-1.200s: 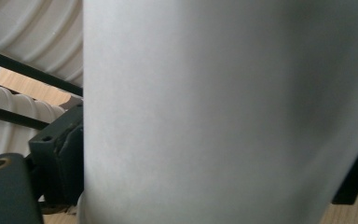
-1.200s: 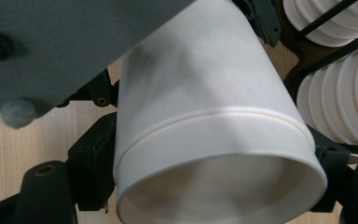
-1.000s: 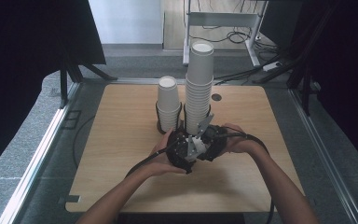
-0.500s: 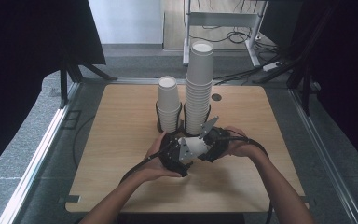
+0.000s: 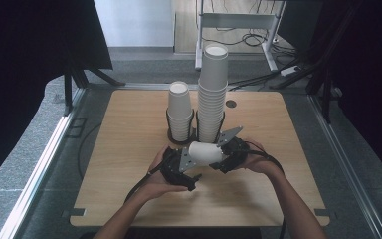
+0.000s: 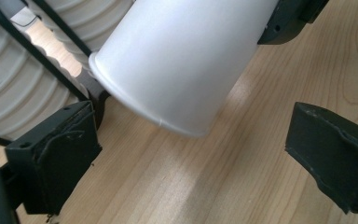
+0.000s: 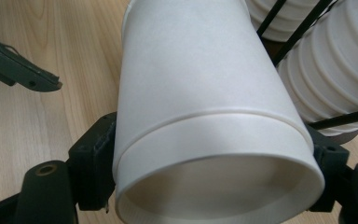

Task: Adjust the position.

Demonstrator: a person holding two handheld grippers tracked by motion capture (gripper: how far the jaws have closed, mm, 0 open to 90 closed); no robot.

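While the right gripper (image 7: 214, 186) is pinching a white paper cup (image 5: 206, 152) near its open rim, the cup is lying on its side just above the wooden table (image 5: 129, 149), in front of the two cup stacks. In the right gripper view a seam is running around the cup (image 7: 205, 93), so I judge that two nested cups are being pulled apart, one gripper for each.

The left gripper (image 6: 191, 154) is standing spread, with its jaws on both sides of the closed bottom of the cup (image 6: 182, 60) but not pressing it; they have just been closing a little.

Behind the hands, the short stack (image 5: 180, 110) and the tall stack (image 5: 212, 92) are standing in black wire holders (image 5: 171, 134). They are very near, so a wide swing could knock them.
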